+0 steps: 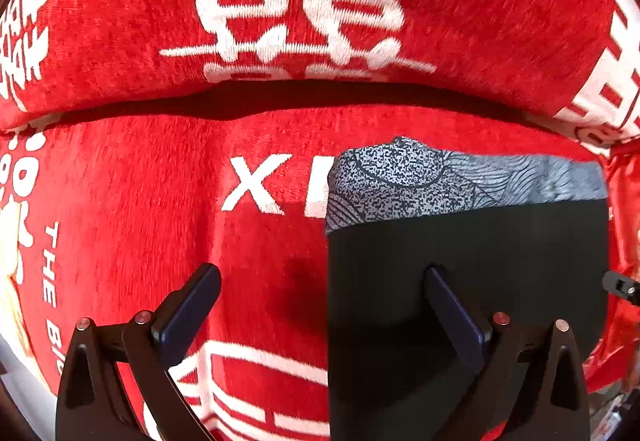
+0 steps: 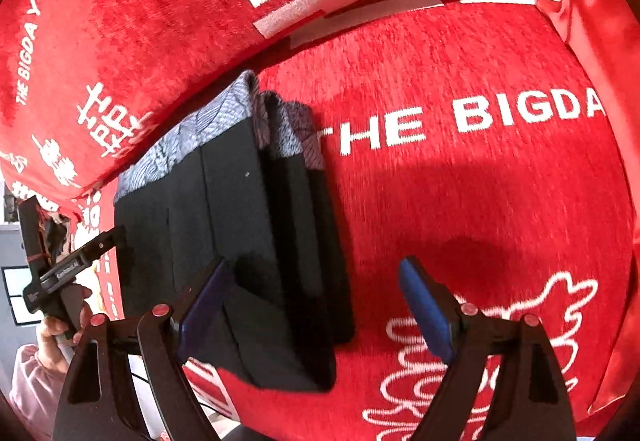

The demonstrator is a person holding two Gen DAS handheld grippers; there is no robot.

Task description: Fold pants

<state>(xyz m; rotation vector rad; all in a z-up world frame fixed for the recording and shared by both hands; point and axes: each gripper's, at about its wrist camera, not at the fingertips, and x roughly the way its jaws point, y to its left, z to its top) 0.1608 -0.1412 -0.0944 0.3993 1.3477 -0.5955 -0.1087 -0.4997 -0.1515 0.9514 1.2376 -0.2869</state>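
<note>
Hovering over folded black pants — left gripper, right gripper — jaws wide.

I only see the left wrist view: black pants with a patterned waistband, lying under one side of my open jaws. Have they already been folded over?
Observer: Yes. The right wrist view shows the pants doubled over, with stacked layers along their right edge.
Operator: Where is the right gripper?
Observer: The right gripper is open, its jaws straddling that stacked edge. One finger is over black cloth, the other over the red cover.
Operator: And the waistband on that side?
Observer: The waistband shows several folded layers side by side there.
</note>
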